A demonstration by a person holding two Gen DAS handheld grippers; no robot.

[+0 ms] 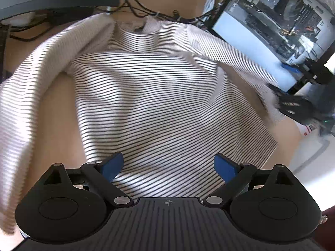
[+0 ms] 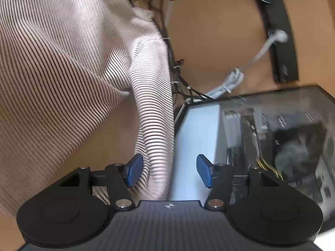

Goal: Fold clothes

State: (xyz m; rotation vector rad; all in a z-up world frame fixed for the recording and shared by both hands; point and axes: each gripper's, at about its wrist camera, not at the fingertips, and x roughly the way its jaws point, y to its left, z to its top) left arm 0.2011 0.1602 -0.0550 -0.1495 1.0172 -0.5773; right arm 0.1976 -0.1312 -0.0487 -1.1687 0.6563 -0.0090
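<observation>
A white shirt with thin black stripes point(image 1: 150, 96) lies spread on a light wooden table point(image 1: 58, 129), collar at the far side and both long sleeves out to the sides. My left gripper point(image 1: 168, 165) is open over the shirt's near hem, blue pads wide apart. In the right wrist view the shirt body point(image 2: 52, 62) fills the left side, and its right sleeve point(image 2: 155, 115) runs down between my blue pads. My right gripper point(image 2: 169, 170) is open around the sleeve end, which lies near the left pad. The other gripper point(image 1: 293, 104) shows as a dark blur at the sleeve's cuff.
An open computer case point(image 1: 278, 21) stands at the right edge of the table, close to the right sleeve. Black and white cables point(image 1: 146, 10) run along the far side behind the collar. A dark curved stand point(image 1: 58, 2) sits at the far left.
</observation>
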